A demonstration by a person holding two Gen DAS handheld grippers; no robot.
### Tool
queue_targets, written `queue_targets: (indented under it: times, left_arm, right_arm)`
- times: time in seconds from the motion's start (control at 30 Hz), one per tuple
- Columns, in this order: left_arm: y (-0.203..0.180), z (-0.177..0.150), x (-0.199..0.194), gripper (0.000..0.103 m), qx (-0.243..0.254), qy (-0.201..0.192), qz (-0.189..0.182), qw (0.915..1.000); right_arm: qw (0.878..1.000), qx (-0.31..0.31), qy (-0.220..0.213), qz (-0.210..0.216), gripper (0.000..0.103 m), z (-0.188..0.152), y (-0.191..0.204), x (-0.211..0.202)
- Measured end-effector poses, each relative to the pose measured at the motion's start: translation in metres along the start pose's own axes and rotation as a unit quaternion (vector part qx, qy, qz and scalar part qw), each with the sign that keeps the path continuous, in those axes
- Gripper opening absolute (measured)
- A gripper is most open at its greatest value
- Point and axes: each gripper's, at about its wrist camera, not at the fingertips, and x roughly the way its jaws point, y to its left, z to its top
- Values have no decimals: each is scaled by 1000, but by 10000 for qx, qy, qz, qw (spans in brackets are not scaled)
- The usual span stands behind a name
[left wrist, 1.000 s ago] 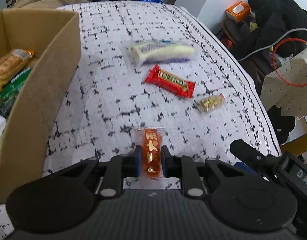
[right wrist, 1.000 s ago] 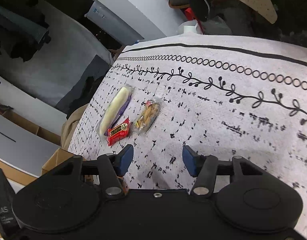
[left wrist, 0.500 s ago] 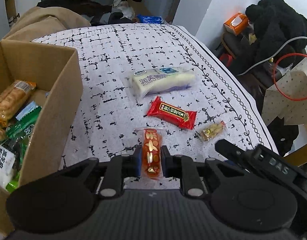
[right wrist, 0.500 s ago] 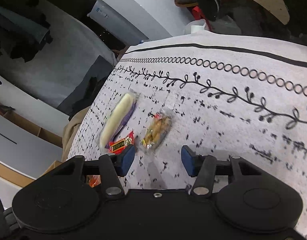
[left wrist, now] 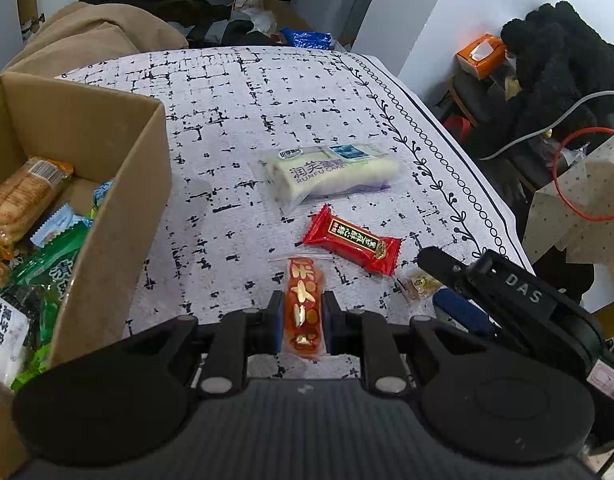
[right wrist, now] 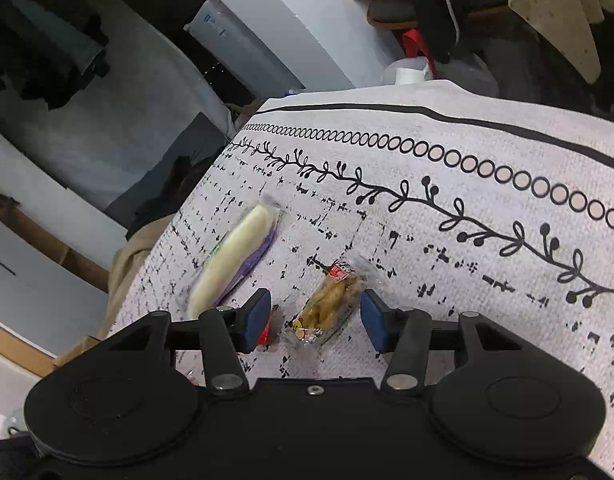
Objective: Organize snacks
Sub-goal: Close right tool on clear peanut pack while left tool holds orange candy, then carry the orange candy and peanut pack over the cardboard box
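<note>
Two grippers are working at once here, so I go from the big things to the small ones. The cardboard box (left wrist: 119, 184) stands at the left on the patterned cloth (left wrist: 235, 120), already with several snacks inside. Well to the right of it lie the white cake pack (left wrist: 331, 172) and, nearer to you, the red bar (left wrist: 353, 244).

Your left gripper (left wrist: 303, 320) is clenched on the orange snack stick (left wrist: 303, 304). Its long axis runs straight away from you, along the fingers, with the far end sticking out over the cloth. I think the step in hand is to carry it to the box, so your next move is to the left, above the box wall, and only then to let go.

Your right gripper (right wrist: 315, 314) is released, and the small peanut packet (right wrist: 327, 306) lies on the cloth between its pads, not yet pressed. The packet points far-right to near-left. You should close on its narrow sides.
</note>
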Motion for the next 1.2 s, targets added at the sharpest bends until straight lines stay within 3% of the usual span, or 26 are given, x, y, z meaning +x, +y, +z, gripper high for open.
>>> queue_targets:
  times: [0.03,0.1,0.3,0.87,1.2]
  left_arm:
    - [0,0,1,18,-7,11,-4,10000]
    - [0,0,2,18,-3,31,6,10000]
    - [-2,1,3,18,-12,30,-2,10000]
    - [-1,5,-48,18,1,-411,-220,9989]
    - [10,9,-78,18,-86,-649,-347,9973]
  right_arm:
    - [10000,-19,-5,-29,47,0,0,0]
    - [9999,-68,-12,-152,33,0,1,1]
    - [9998,161,-16,-116,19,1,-10,-1]
    - [9996,94,-176,177,18,-12,19,-62]
    - [9995,122,-47,293,18,-33,53,-91]
